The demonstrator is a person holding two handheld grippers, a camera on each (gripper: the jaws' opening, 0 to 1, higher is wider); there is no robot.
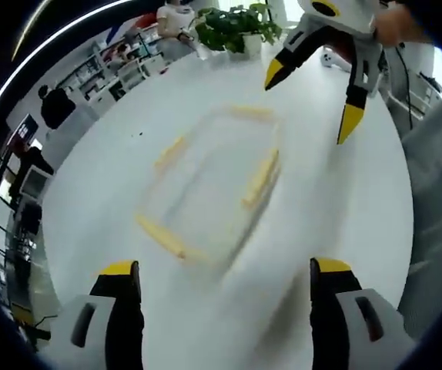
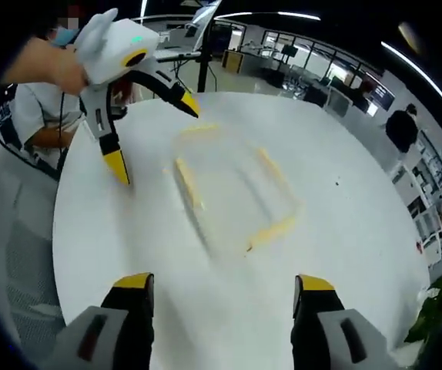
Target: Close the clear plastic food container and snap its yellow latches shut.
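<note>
A: What is made out of the clear rectangular plastic food container [image 1: 215, 185] with yellow latches?

B: It is seen lying flat on the round white table [image 1: 113, 169], near the middle, blurred in both views. Four yellow latch strips are made out along its edges, one of them at [image 1: 260, 178]. Whether the lid is fully seated cannot be told through the blur, nor whether any latch is snapped down.

A: How is its long axis set?

B: In the left gripper view it is seen running from lower left to upper right, away from the camera. In the right gripper view [image 2: 232, 193] it is seen running from upper left to lower right.

A: And the grippers?

B: The left gripper [image 1: 225, 281] is held low before the container, jaws spread wide, nothing between them. The right gripper [image 2: 225, 293] is likewise released and empty. Each is seen hovering beyond the container in the other's view [image 1: 313, 96], [image 2: 152, 131].

A: Which step is judged in hand?

B: The approach, it is judged. Next, a latch would need to be reached and pressed down while the container is steadied.
</note>
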